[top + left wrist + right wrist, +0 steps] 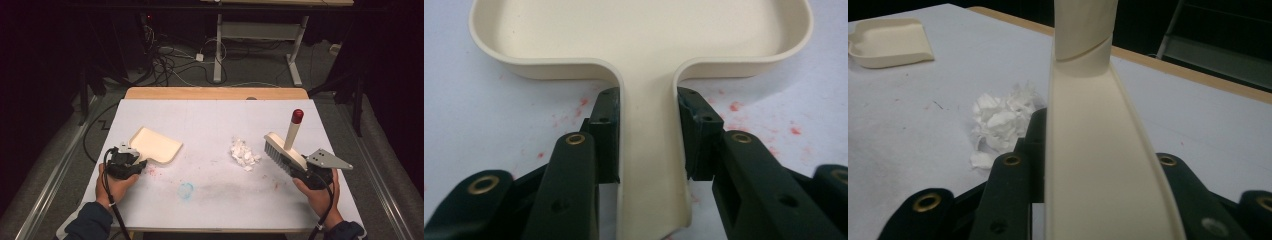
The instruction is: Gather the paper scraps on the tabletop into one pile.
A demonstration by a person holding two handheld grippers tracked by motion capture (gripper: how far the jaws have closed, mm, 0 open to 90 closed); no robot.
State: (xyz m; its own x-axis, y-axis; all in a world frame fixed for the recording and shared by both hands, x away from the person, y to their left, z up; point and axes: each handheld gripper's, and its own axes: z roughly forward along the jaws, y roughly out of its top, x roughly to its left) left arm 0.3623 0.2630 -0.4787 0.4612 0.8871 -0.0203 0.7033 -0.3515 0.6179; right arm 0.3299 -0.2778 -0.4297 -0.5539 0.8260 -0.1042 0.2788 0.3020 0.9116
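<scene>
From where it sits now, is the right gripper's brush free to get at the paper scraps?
Probably yes. The right gripper is shut on the brush, whose bristles face the white paper scraps, apart from them, with bare table cover between and nothing blocking.

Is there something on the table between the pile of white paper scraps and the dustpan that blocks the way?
Nothing visible does. Between the paper scraps and the dustpan the table bears only flat stains, a blue one and faint red ones.
</scene>
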